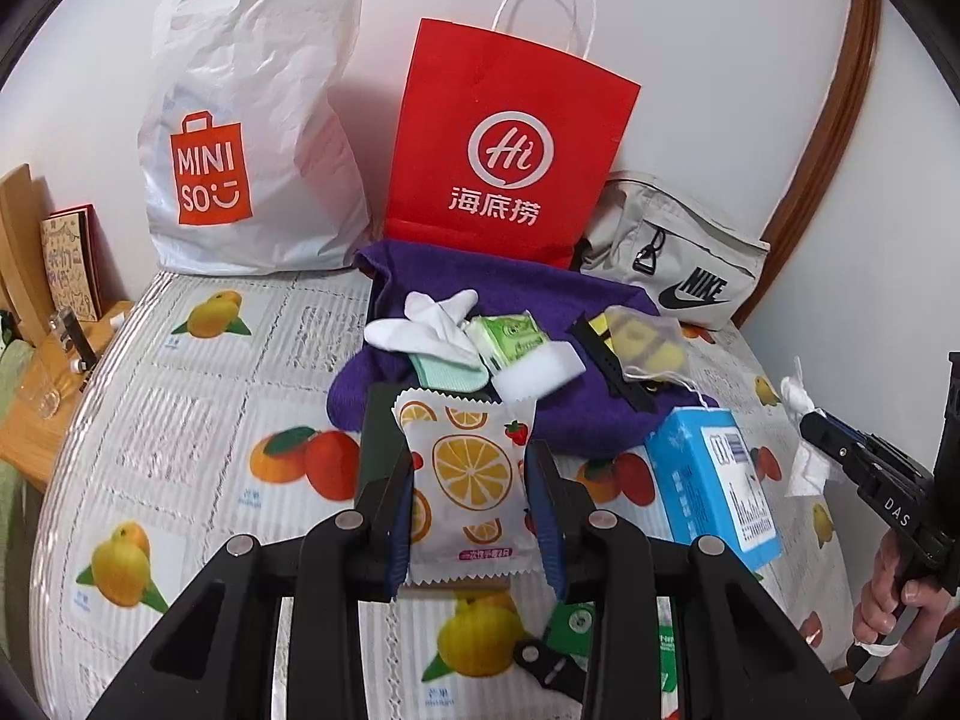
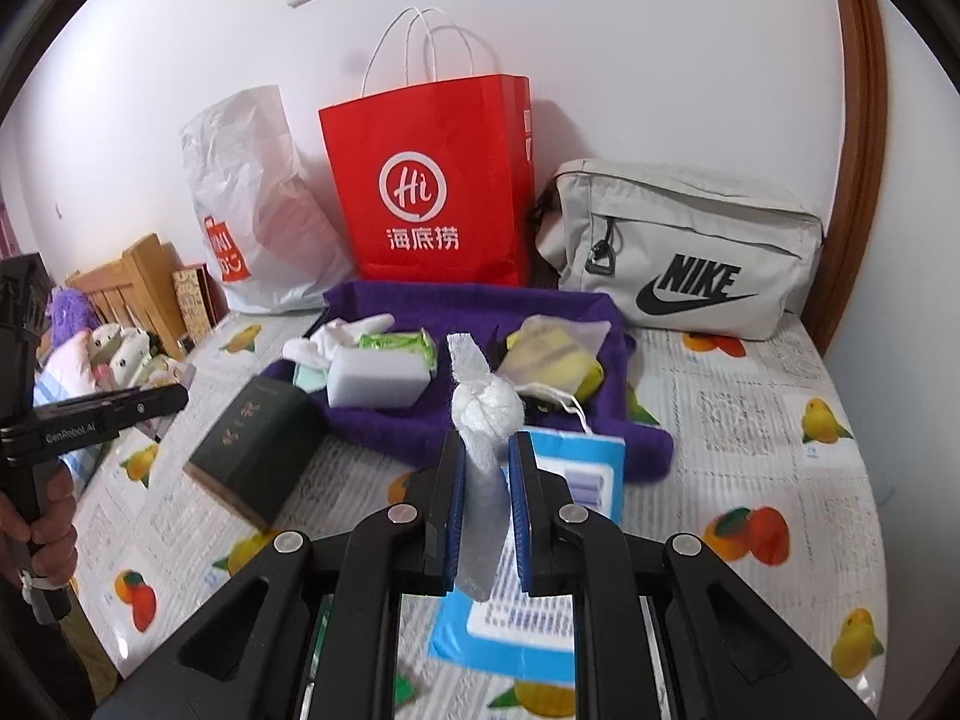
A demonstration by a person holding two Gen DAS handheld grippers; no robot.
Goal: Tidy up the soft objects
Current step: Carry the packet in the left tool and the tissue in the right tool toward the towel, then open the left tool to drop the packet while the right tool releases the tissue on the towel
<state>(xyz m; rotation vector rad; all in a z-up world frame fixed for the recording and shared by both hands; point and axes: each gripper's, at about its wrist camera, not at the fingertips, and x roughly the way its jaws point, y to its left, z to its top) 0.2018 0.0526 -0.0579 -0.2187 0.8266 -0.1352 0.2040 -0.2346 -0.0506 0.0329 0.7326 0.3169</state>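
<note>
My left gripper (image 1: 471, 480) is shut on a white packet printed with orange slices (image 1: 465, 480), held above the table. My right gripper (image 2: 486, 510) is shut on a white gauze pouch (image 2: 483, 414) with a knotted ball at its top; it also shows in the left wrist view (image 1: 801, 420). A purple towel (image 1: 540, 300) lies spread at the back with white socks (image 1: 429, 324), a green tissue pack (image 1: 510, 339), a white sponge block (image 1: 537, 375) and a mesh bag of yellow sponges (image 1: 645, 342) on it.
A red paper bag (image 1: 510, 144), a white Miniso plastic bag (image 1: 252, 120) and a grey Nike pouch (image 1: 678, 258) stand against the wall. A dark green book (image 2: 258, 450) and a blue box (image 1: 714, 480) lie on the fruit-print tablecloth (image 1: 180, 420). A wooden shelf (image 1: 36, 360) is at left.
</note>
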